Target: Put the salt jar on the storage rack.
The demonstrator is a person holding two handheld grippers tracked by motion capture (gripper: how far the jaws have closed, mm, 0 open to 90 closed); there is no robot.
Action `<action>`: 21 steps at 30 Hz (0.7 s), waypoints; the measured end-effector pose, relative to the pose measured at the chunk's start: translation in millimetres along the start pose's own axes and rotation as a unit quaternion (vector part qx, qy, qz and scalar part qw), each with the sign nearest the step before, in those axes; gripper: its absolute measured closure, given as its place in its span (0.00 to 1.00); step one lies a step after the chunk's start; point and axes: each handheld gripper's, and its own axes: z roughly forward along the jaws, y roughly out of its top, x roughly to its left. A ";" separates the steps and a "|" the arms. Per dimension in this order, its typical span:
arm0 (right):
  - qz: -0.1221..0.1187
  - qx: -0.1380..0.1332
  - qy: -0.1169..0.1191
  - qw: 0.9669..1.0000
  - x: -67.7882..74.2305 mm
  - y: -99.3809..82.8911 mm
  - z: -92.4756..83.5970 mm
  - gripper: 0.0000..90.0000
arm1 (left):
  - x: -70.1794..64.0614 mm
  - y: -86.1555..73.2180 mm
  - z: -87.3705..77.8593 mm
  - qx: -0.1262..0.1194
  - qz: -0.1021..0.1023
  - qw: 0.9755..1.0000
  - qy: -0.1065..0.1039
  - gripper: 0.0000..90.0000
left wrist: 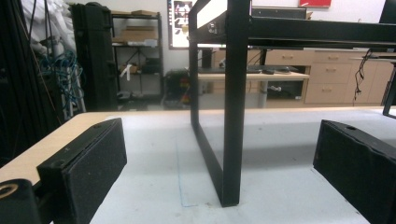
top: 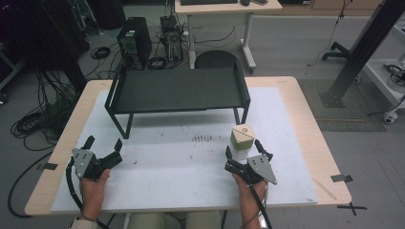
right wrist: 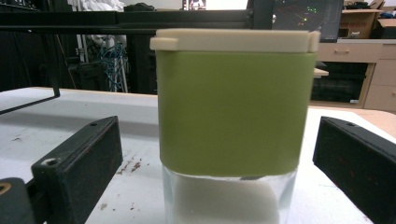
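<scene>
- Task's thing: a small square jar with a clear lower body, an olive-green sleeve round its upper part and a cream plastic lid (top: pixel 242 137). It stands upright on the white table mat (top: pixel 181 162), right of centre, in front of the right leg of the black metal shelf rack (top: pixel 177 89).
- My right gripper (top: pixel 245 150) sits just behind the jar, jaws wide apart, one to each side, gripping nothing. In the right gripper view the jar (right wrist: pixel 231 121) is between the jaws with open space on both sides.
- My left gripper (top: pixel 103 144) rests at the mat's left, well apart from the jar, jaws spread, nothing held. Its view looks at the rack's leg (left wrist: pixel 233 102).
- Contents: white stuff, possibly powder or granules, in the clear base; level above that is hidden by the sleeve.
- Handling judgement: rigid, probably moderately light; if glass, fragile and slippery at the base.
- Hold: flat sides of the green sleeve, mid-height, below the lid. Keep upright; I cannot tell how firmly the lid seats.
</scene>
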 end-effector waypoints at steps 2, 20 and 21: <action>-0.001 -0.001 -0.001 1.000 -0.2 -0.1 2.4 0.02 | 0.0 0.0 0.0 0.000 0.000 1.000 0.000 0.03; 0.005 -0.006 -0.004 1.000 -3.1 -7.4 22.1 0.02 | 0.0 0.0 0.0 0.000 0.000 1.000 0.000 0.03; 0.005 -0.006 -0.004 1.000 -3.1 -8.4 22.4 0.02 | 0.0 0.0 0.0 0.000 0.000 1.000 0.000 0.03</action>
